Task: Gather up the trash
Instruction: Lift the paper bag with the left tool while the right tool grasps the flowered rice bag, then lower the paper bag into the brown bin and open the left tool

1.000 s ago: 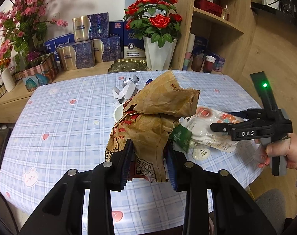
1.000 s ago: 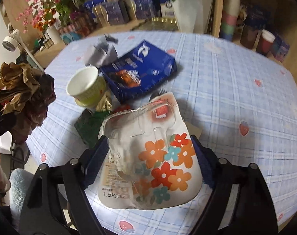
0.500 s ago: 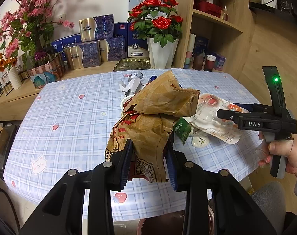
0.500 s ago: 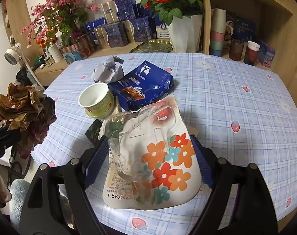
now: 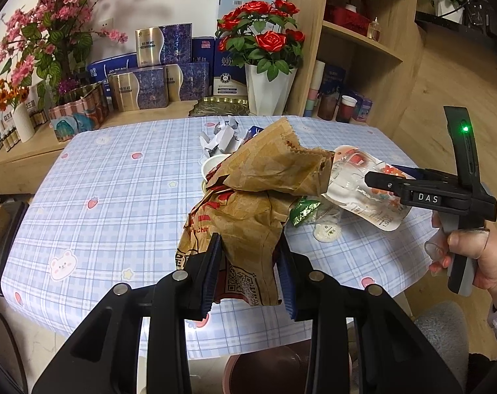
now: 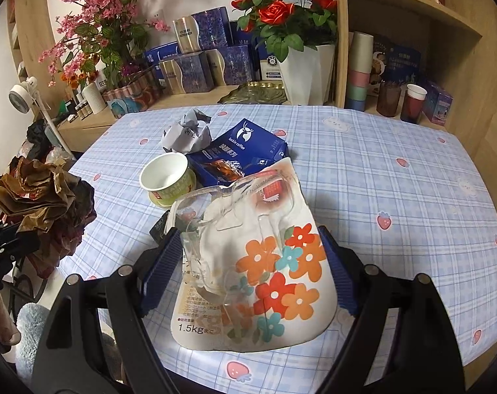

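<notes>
left tool (image 5: 250, 271): we see its jaws clamped on the crumpled brown paper bag (image 5: 258, 193), which hangs clear of the surface (image 5: 117, 197); the grip is unchanged from a second ago.
paper cup (image 6: 165, 177): upright on the surface, just beside the blue coffee box (image 6: 240, 152); crumpled white paper (image 6: 187, 131) lies behind them. all three are uncollected.
green wrapper (image 5: 302, 210): lying on the surface under the lifted bags, near a small clear cup lid (image 5: 327, 228).
right tool (image 6: 250, 271): its jaws, set wide, press on both edges of the flowered plastic pouch (image 6: 264, 246); the width matches the earlier views.
what has changed: over the last second the view has drawn back towards the near edge; the pouch, earlier low over the surface, is now raised off it.
meaning for the task: we judge two pieces are secured and on their way to a dark round bin (image 5: 264, 371), glimpsed below the near edge in the left view; the rest remains.
</notes>
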The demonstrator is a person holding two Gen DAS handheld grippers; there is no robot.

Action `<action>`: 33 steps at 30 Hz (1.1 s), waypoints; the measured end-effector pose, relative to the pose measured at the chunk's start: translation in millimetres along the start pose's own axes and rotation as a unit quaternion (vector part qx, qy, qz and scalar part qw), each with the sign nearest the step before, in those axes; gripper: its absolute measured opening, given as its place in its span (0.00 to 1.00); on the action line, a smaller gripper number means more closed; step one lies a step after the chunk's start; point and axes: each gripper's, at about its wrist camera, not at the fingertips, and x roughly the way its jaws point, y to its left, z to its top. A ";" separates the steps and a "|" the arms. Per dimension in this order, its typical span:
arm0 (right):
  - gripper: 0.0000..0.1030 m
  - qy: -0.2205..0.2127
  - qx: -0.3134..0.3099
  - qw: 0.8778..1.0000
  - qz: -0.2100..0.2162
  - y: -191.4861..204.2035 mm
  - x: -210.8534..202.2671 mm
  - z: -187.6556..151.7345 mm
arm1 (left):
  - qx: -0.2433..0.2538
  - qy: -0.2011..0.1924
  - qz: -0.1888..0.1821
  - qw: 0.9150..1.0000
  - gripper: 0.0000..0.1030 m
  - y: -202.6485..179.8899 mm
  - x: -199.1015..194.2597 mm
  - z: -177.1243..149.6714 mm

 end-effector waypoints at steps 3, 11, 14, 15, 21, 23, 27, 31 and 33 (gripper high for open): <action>0.79 0.002 0.001 1.000 -0.002 -1.2 -0.6 -1.2 | 0.001 0.001 -0.002 1.000 0.31 -0.3 -0.1 -0.6; 0.79 -0.012 0.011 1.000 -0.003 -3.6 -7.8 1.9 | 0.001 0.007 -0.009 1.000 0.31 0.6 1.2 -0.5; 0.79 -0.015 0.013 1.000 -0.003 -4.0 -11.3 1.8 | 0.003 0.009 -0.016 1.000 0.31 -0.5 0.7 -1.1; 0.79 -0.017 0.013 1.000 -0.003 -3.9 -12.8 1.4 | 0.005 0.010 -0.019 1.000 0.31 -1.7 0.4 -1.6; 0.79 -0.031 0.018 0.999 0.004 -0.8 -27.9 1.0 | 0.011 0.033 -0.054 0.998 0.32 -7.9 0.9 -10.2; 0.79 -0.036 0.015 0.999 0.006 2.5 -34.3 0.0 | 0.012 0.049 -0.076 0.996 0.32 -9.3 1.6 -16.2; 0.79 -0.045 0.007 0.999 0.011 10.3 -46.2 -4.4 | 0.020 0.086 -0.115 0.989 0.32 -13.5 4.5 -35.9; 0.79 -0.049 -0.003 0.999 0.020 19.3 -59.0 -11.6 | 0.045 0.129 -0.139 0.981 0.32 -19.1 11.3 -67.2; 0.79 -0.049 -0.008 0.998 0.024 24.5 -64.8 -17.3 | 0.055 0.158 -0.158 0.973 0.32 -22.2 18.5 -85.2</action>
